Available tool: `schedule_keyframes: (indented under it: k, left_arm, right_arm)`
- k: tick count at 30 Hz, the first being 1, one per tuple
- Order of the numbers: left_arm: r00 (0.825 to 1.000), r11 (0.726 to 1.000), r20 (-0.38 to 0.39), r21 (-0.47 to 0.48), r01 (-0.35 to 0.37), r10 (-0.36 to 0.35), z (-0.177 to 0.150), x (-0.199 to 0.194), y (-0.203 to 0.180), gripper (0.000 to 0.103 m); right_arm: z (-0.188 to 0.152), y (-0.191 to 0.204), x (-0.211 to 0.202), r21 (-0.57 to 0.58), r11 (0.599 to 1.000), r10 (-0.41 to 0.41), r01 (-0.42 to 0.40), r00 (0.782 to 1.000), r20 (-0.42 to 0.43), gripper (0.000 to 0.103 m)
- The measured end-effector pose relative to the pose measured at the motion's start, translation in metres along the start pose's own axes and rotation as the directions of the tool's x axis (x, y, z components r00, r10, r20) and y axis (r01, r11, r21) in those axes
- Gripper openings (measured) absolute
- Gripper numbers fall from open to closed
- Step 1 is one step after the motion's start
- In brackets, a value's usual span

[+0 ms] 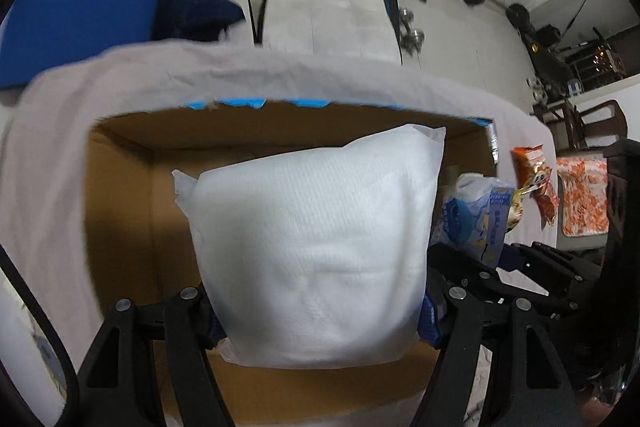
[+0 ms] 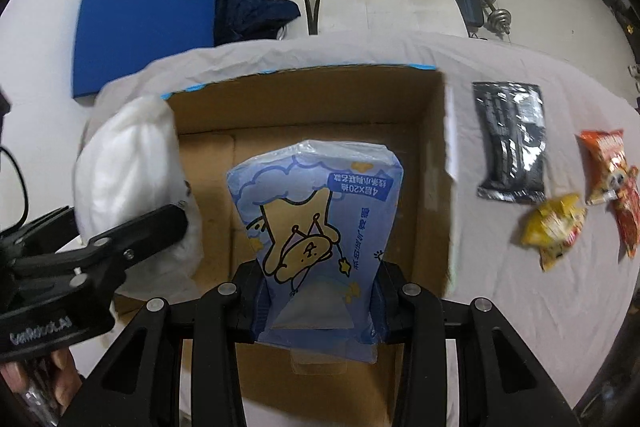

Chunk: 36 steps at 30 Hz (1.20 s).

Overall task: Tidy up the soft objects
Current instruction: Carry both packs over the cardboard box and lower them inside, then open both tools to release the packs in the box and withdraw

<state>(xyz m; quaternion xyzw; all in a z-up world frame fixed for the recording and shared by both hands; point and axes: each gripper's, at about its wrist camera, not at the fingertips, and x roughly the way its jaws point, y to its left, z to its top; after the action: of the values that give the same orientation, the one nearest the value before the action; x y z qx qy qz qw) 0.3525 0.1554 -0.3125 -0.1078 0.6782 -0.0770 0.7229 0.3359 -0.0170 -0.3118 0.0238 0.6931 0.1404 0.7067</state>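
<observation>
cardboard box (image 2: 304, 107) sits open on a table draped in a pale cloth (image 2: 520, 307), with both claws holding soft packs over it. the left gripper (image 1: 316, 311) is clenched on a plain white pack (image 1: 316, 247), its fingers pressing the pack's lower sides, and the pack hangs upright over the box's left part; from the right wrist view the same white pack (image 2: 132, 179) bulges over the box's left wall. the right gripper (image 2: 320, 291) grasps a blue tissue pack (image 2: 316, 227) printed with a cartoon figure, held over the middle of the open box; the left wrist view shows it just to the right of the white pack (image 1: 476, 215). on the cloth to the right of the box lie a black pouch (image 2: 512, 143), a yellow snack bag (image 2: 554, 227) and an orange snack bag (image 2: 612, 175), the two snack bags close together. beyond the table's far edge, a blue mat (image 2: 140, 35) and a dark blue garment (image 2: 256, 15) lie on the pale floor.
</observation>
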Motion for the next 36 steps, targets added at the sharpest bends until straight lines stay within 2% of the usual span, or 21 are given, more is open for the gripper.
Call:
schedule_keyframes:
  k: [7, 13, 19, 23, 26, 28, 30, 32, 36]
  left_arm:
    - [0.995, 0.999, -0.100, 0.043, 0.019, -0.014, 0.020, 0.051, 0.022, 0.069]
    - [0.989, 0.995, -0.147, 0.087, 0.043, -0.030, 0.032, 0.079, 0.025, 0.069]
    - [0.979, 0.993, -0.196, 0.098, 0.069, -0.048, 0.037, 0.098, 0.026, 0.072]
    - [0.980, 0.994, -0.197, 0.098, 0.045, -0.025, 0.037, 0.100, 0.027, 0.074]
    - [0.979, 0.996, -0.205, 0.090, 0.027, -0.009, 0.037, 0.097, 0.027, 0.076]
    - [0.979, 0.997, -0.202, 0.078, 0.016, 0.000, 0.036, 0.095, 0.026, 0.082]
    - [0.981, 0.998, -0.194, 0.055, 0.021, -0.010, 0.033, 0.093, 0.030, 0.092]
    - [0.984, 0.999, -0.178, 0.049, 0.013, -0.004, 0.029, 0.087, 0.030, 0.096]
    - [0.992, 0.998, -0.125, 0.058, -0.030, 0.037, 0.024, 0.067, 0.033, 0.098]
  right_arm:
    - [0.020, 0.010, 0.049, -0.019, 0.998, -0.068, 0.068, 0.997, -0.044, 0.042]
    - [0.031, 0.015, 0.076, -0.028, 0.995, -0.101, 0.099, 0.993, -0.065, 0.043]
    - [0.033, 0.025, 0.096, -0.069, 0.988, -0.141, 0.137, 0.988, -0.065, 0.047]
    - [0.032, 0.026, 0.106, -0.066, 0.987, -0.152, 0.148, 0.986, -0.073, 0.050]
    - [0.031, 0.026, 0.107, -0.056, 0.987, -0.158, 0.154, 0.985, -0.075, 0.055]
    - [0.030, 0.025, 0.105, -0.048, 0.987, -0.158, 0.155, 0.985, -0.075, 0.062]
    - [0.027, 0.024, 0.100, -0.044, 0.987, -0.158, 0.155, 0.985, -0.071, 0.069]
    - [0.025, 0.025, 0.095, -0.050, 0.985, -0.171, 0.168, 0.984, -0.056, 0.077]
    - [0.018, 0.033, 0.082, -0.068, 0.982, -0.178, 0.175, 0.983, -0.049, 0.082]
